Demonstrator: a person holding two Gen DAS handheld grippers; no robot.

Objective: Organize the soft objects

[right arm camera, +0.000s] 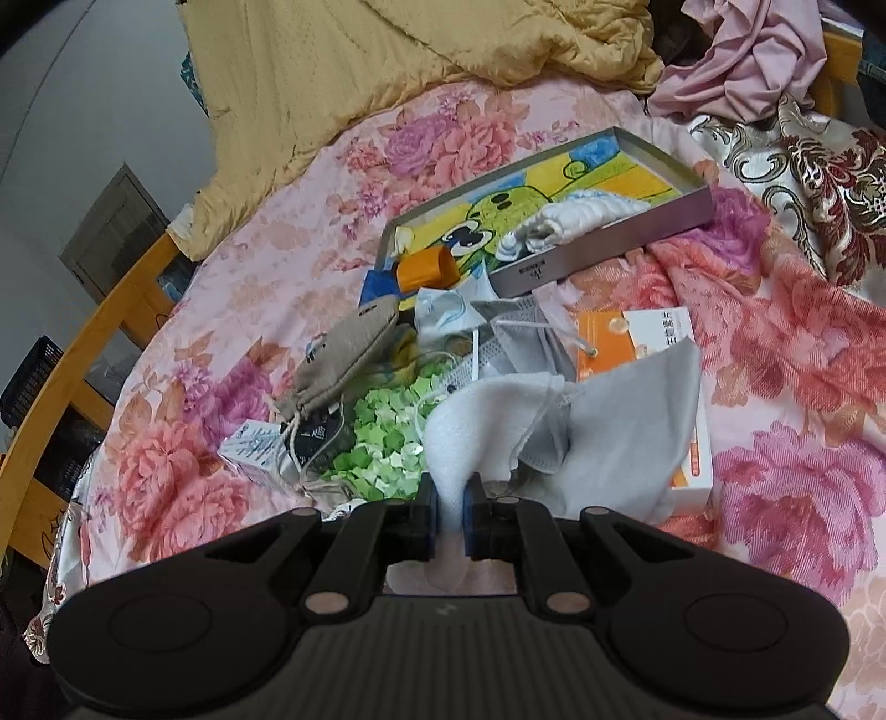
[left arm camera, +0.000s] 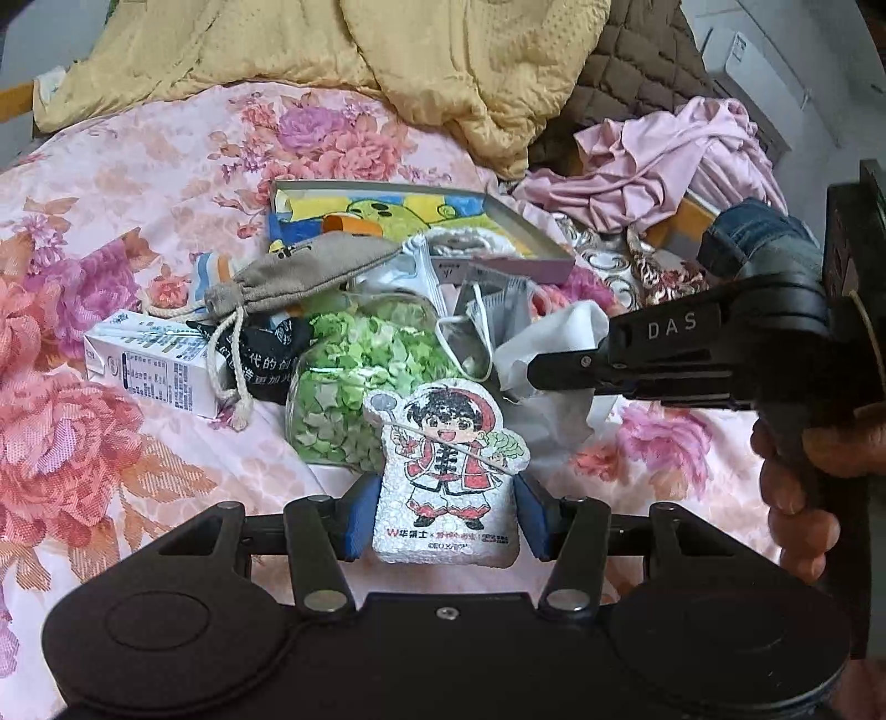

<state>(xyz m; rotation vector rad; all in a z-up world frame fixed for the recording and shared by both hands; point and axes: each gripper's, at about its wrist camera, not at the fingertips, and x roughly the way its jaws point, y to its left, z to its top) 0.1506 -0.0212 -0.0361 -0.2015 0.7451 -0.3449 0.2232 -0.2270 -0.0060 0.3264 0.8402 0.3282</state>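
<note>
My left gripper [left arm camera: 447, 498] is shut on a white sponge [left arm camera: 448, 459] printed with a cartoon figure. Its blue pads press both sides, and the sponge stands upright above the flowered bedsheet [left arm camera: 111, 221]. My right gripper [right arm camera: 451, 493] is shut on a fold of a pale grey cloth [right arm camera: 626, 443], which drapes away from the pads. In the left wrist view the right gripper [left arm camera: 554, 371] reaches in from the right with the cloth [left arm camera: 554, 338] at its tip. In the pile behind lie a grey drawstring pouch [left arm camera: 293, 277], a bag of green paper stars [left arm camera: 354, 376] and face masks [left arm camera: 487, 315].
A shallow box [right arm camera: 609, 235] with a duck picture holds a white knitted item [right arm camera: 576, 216] and an orange cap [right arm camera: 429, 271]. A milk carton [left arm camera: 149, 365] and an orange-white box [right arm camera: 653, 338] flank the pile. A yellow quilt [left arm camera: 332, 50], pink garment [left arm camera: 664, 160] and wooden bed rail [right arm camera: 72, 354] border it.
</note>
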